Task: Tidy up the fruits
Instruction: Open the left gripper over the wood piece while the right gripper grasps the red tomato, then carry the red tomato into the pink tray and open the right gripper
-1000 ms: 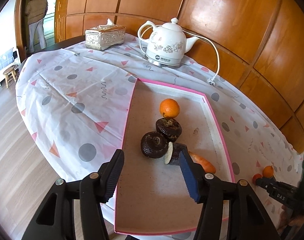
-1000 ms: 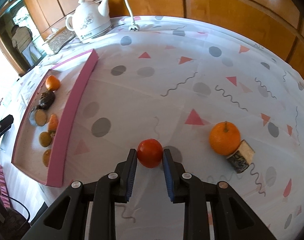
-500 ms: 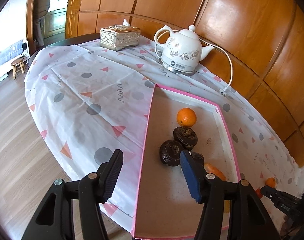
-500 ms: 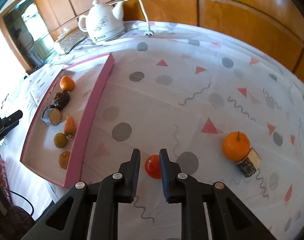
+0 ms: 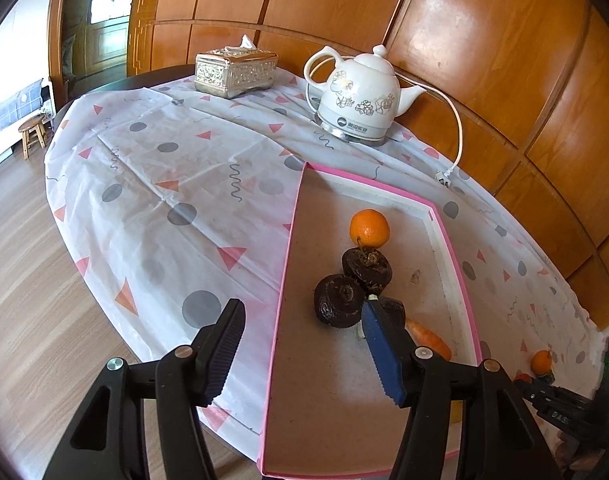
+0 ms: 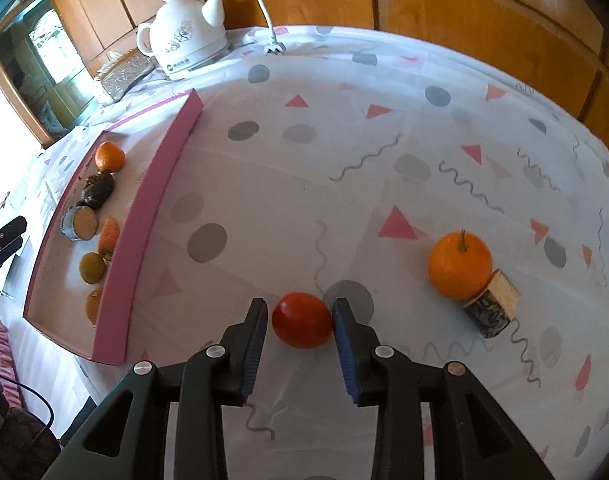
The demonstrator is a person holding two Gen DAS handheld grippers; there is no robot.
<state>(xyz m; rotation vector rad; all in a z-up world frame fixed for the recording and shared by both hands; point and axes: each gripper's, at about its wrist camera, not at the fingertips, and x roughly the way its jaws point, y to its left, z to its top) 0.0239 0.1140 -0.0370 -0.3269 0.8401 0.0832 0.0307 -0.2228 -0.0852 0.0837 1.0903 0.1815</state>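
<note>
A red tomato (image 6: 301,320) rests on the patterned tablecloth between the fingers of my right gripper (image 6: 299,312). Its jaws are opening, and a thin gap shows beside the left pad. An orange (image 6: 459,266) leans on a bark-covered block (image 6: 492,310) to the right. The pink-rimmed tray (image 5: 282,292) holds an orange (image 5: 369,229), two dark round fruits (image 5: 338,300), a cut dark fruit and an orange carrot-like piece (image 5: 428,338). My left gripper (image 5: 302,312) hangs open over the tray's near left rim, holding nothing.
A white kettle (image 5: 358,108) with its cord and a silver tissue box (image 5: 235,68) stand at the table's far side. Wood panelling runs behind. The table edge and wooden floor lie to the left in the left wrist view. The tray (image 6: 152,216) sits left of the tomato.
The right jaws, tight on the tomato before, have spread, and the tomato now sits loose between them on the cloth. The left gripper stays open; its view has swung a little leftward.
</note>
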